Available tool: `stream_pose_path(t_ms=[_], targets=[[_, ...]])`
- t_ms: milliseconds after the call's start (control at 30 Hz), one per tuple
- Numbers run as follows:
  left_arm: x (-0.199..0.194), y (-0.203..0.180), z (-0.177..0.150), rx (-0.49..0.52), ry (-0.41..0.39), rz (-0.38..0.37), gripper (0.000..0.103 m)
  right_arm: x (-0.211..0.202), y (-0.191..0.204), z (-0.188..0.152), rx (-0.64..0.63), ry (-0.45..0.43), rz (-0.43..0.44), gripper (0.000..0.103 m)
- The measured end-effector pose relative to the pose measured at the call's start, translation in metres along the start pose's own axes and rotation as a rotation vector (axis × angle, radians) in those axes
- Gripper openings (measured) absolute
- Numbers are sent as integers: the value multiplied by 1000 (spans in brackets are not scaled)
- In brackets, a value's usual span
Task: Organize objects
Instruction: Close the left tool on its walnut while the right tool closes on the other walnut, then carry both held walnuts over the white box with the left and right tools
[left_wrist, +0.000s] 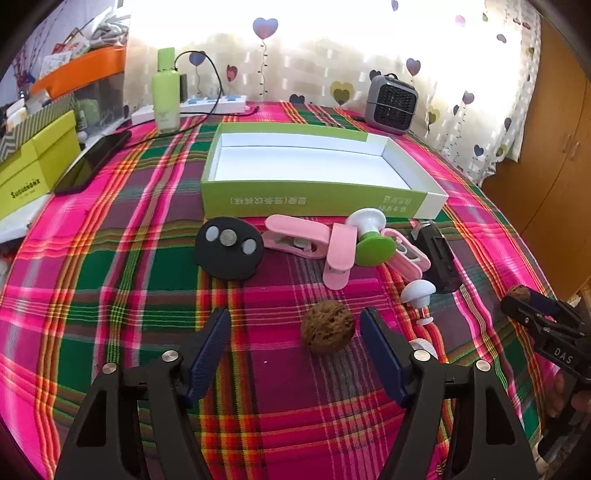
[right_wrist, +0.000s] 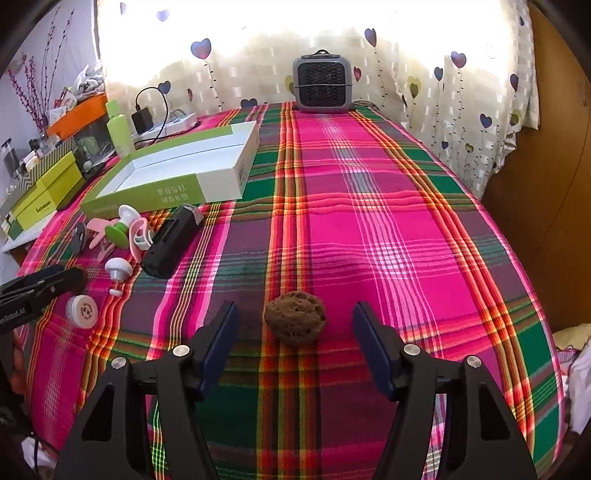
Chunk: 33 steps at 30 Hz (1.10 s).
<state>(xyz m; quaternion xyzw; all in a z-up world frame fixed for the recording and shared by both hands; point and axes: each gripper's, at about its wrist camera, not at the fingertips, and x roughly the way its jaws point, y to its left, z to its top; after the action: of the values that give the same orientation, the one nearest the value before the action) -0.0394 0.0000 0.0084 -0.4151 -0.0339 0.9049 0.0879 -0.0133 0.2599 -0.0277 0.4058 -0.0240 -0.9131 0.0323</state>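
Two brown walnuts lie on the plaid tablecloth. One walnut (left_wrist: 327, 328) sits between the blue pads of my left gripper (left_wrist: 295, 314), nearer the right pad, and neither pad touches it. The other walnut (right_wrist: 295, 322) lies between the spread fingers of my right gripper (right_wrist: 295, 307), also untouched. An empty green-and-white box (left_wrist: 314, 199) stands open behind. In front of it lie a black disc (left_wrist: 228, 253), pink clips (left_wrist: 295, 240), a green-and-white suction knob (left_wrist: 369, 236), a black device (left_wrist: 439, 258) and a white mushroom knob (left_wrist: 417, 291).
A grey heater (left_wrist: 391, 103) stands at the table's far edge. At the far left are a green bottle (left_wrist: 166, 92), a power strip (left_wrist: 214, 103), a dark phone (left_wrist: 92, 162) and stacked green boxes (left_wrist: 33, 166). A white round cap (right_wrist: 82, 312) lies near the left gripper.
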Motion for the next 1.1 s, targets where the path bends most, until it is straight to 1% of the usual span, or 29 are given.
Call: stream_pose_path(t_ms=[100, 167, 233, 300, 400, 467, 533, 733, 1100], targets=[[2, -2, 0, 1, 8, -4, 62, 1, 0, 1, 0, 3, -8, 56], [2, -2, 0, 2, 7, -3, 59, 0, 0, 1, -2, 5, -9, 54], [3, -3, 0, 1, 6, -9, 53, 1, 0, 1, -6, 5, -12, 50], [4, -4, 1, 5, 7, -14, 50, 1, -2, 2, -1, 5, -13, 48], [5, -7, 1, 22, 13, -23, 37, 1, -2, 3, 1, 5, -11, 43], [5, -9, 2, 27, 13, -24, 34, 1, -1, 3, -3, 6, -10, 41], [5, -10, 2, 30, 16, -30, 29, 2, -1, 4, -3, 7, -7, 38], [6, -10, 3, 28, 17, -34, 28, 3, 3, 6, -9, 9, 5, 33], [6, -11, 5, 26, 18, -38, 28, 4, 14, 13, -31, 6, 49, 33]])
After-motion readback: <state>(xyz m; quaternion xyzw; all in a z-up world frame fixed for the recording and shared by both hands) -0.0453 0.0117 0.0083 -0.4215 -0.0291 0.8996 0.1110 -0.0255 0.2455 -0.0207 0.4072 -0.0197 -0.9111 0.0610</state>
